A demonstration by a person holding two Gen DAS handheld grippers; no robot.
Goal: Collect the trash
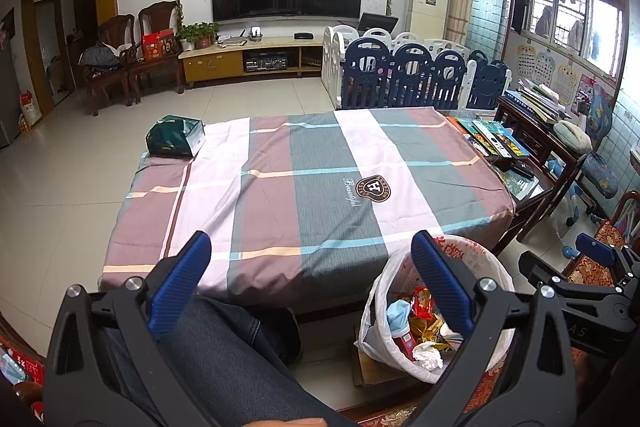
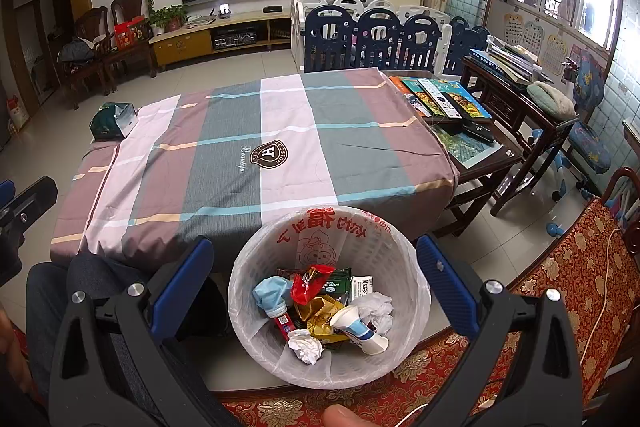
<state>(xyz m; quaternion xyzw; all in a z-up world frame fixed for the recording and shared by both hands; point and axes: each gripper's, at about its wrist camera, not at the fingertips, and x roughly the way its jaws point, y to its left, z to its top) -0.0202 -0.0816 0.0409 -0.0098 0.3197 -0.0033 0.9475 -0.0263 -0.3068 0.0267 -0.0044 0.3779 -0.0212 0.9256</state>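
Note:
A white waste bin lined with a printed plastic bag [image 2: 360, 239] stands on the floor at the table's near edge, also seen low right in the left wrist view as the bin [image 1: 384, 291]. Inside lie a blue face mask [image 2: 272, 291], a red wrapper [image 2: 310, 281], a gold wrapper [image 2: 320, 313], crumpled tissue [image 2: 306, 345] and a white tube [image 2: 360, 331]. My right gripper [image 2: 314, 283] hangs open just above the bin, nothing between its blue fingers [image 2: 444, 283]. My left gripper [image 1: 310, 283] is open and empty, left of the bin, over the table's near edge.
The table wears a checked cloth [image 1: 320, 163]. A green tissue box [image 1: 174, 141] sits at its far left corner; books [image 2: 440, 95] lie on its right end. The person's jeans-clad legs [image 1: 224, 347] are below me. A red patterned chair [image 2: 560, 267] stands to the right.

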